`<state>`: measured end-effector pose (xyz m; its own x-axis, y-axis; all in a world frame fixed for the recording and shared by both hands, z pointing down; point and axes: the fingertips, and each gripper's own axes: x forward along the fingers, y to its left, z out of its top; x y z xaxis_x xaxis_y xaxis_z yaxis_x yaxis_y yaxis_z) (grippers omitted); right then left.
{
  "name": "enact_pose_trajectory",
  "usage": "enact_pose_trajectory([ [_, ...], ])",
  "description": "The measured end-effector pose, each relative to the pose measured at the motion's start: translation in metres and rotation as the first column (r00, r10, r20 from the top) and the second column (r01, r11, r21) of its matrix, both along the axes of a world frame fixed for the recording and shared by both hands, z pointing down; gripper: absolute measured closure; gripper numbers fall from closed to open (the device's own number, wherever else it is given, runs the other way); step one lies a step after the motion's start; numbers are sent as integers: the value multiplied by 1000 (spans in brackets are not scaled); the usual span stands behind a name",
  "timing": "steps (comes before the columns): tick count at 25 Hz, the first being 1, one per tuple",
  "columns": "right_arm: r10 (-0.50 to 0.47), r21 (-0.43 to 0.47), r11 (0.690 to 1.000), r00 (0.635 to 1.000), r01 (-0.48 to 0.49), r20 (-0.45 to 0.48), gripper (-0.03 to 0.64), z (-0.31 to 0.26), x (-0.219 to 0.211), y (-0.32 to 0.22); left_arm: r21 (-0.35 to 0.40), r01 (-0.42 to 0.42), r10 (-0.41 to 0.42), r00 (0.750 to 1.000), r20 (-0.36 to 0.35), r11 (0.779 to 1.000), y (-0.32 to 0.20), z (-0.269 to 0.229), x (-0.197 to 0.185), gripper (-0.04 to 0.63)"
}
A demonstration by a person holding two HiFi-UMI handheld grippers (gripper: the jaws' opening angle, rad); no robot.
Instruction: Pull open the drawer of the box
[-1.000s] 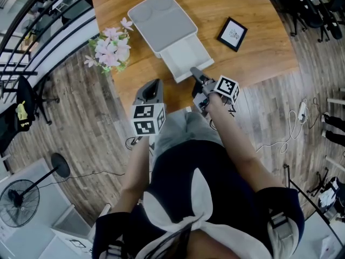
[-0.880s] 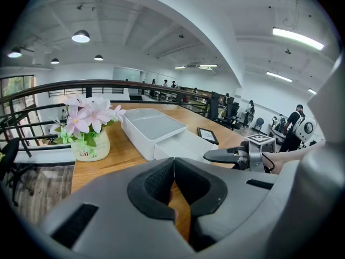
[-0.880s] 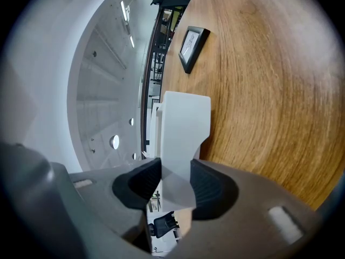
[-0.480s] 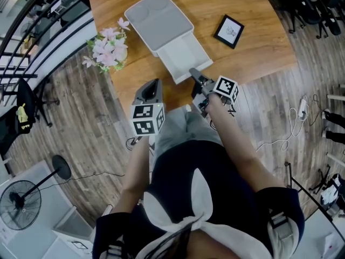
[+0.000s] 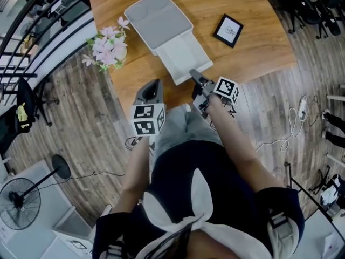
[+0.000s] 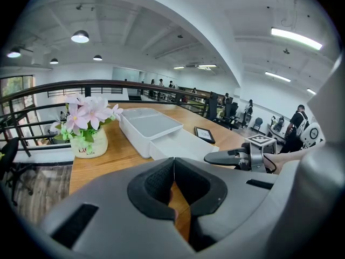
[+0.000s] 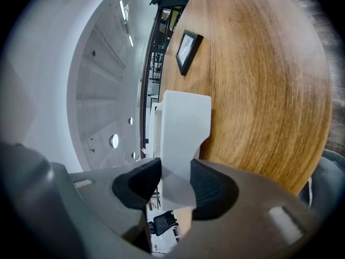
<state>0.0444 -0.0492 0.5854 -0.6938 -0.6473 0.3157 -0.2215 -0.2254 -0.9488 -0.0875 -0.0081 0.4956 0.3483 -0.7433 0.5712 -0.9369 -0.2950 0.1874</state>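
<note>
A white box point(image 5: 157, 19) lies on the wooden table point(image 5: 253, 53), and its drawer point(image 5: 183, 54) stands pulled out toward me. My right gripper point(image 5: 195, 75) is at the drawer's near edge. In the right gripper view the drawer's white front point(image 7: 183, 128) passes between the dark pads point(image 7: 141, 185), which are shut on it. My left gripper point(image 5: 153, 87) hovers at the table's near edge, left of the drawer and apart from it. Its pads point(image 6: 156, 182) meet with nothing between them. The left gripper view also shows the box point(image 6: 148, 124) and the open drawer point(image 6: 180, 147).
A pot of pink flowers point(image 5: 108, 48) stands left of the box near the table's left edge. A small black picture frame point(image 5: 229, 31) lies to the right of the box. The table's near edge runs just below both grippers, with wooden floor beyond.
</note>
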Motion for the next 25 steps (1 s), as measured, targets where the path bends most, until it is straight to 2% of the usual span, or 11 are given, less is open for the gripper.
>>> enact_pose_trajectory([
  [12,-36,9,999,999,36,-18,437,5,-2,2,-3,-2,2,1000,6,1000,0,2,2,577],
  [15,-61,12,998,998,61,-32,391,4,-3,4,-1,-5,5,1000,10,1000,-1,0,4,577],
  [18,-115,30,992,986,119,-121,383,1,-1,9,3,-10,10,1000,15,1000,-3,-3,5,577],
  [25,-203,134,955,915,263,-348,383,-24,5,11,19,-7,7,1000,12,1000,-12,-11,6,577],
])
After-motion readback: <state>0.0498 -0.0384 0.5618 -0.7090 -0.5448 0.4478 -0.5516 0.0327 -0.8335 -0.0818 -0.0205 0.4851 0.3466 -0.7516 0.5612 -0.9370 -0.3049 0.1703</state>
